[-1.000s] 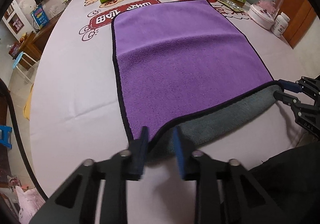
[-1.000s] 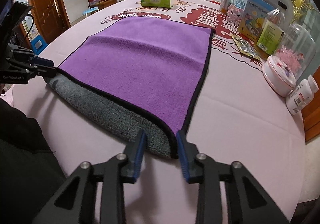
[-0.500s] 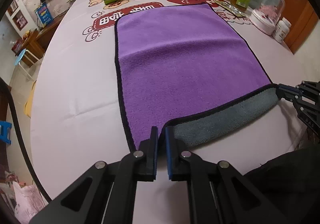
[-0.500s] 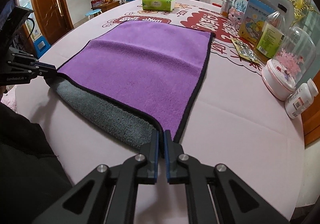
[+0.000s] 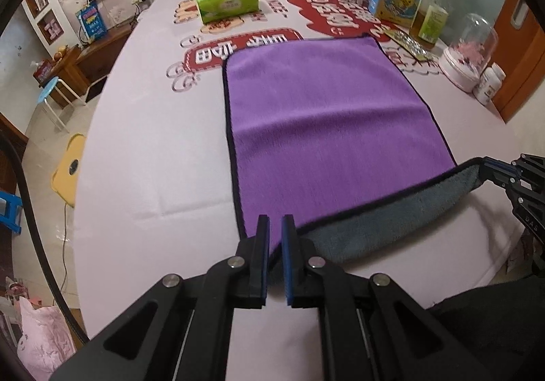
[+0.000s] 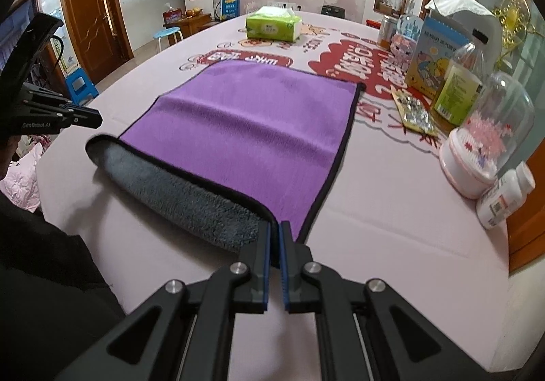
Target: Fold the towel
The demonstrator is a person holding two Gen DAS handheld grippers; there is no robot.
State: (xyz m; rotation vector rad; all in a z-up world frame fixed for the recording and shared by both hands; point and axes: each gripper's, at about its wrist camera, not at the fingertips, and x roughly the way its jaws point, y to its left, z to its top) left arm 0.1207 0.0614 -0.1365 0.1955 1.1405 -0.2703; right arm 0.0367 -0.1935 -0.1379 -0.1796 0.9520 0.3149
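**Two corners pinched, first fold about to go**

Two grippers had a near corner each: the left gripper (image 5: 275,227) with its fingers (image 5: 263,246) clamped on the towel (image 5: 323,128), the right gripper (image 6: 275,233) the same on the other corner. The near edge was raised off the worktop (image 5: 153,156), grey underside showing, while the rest lay flat, purple side up. Looked like the start of the first fold; I'd guess the next move needed both corners carried evenly to the far edge. Count: one towel, one green tissue pack (image 5: 225,2), one glass dome (image 6: 490,135), and one white pill bottle (image 6: 504,193) in the right view.
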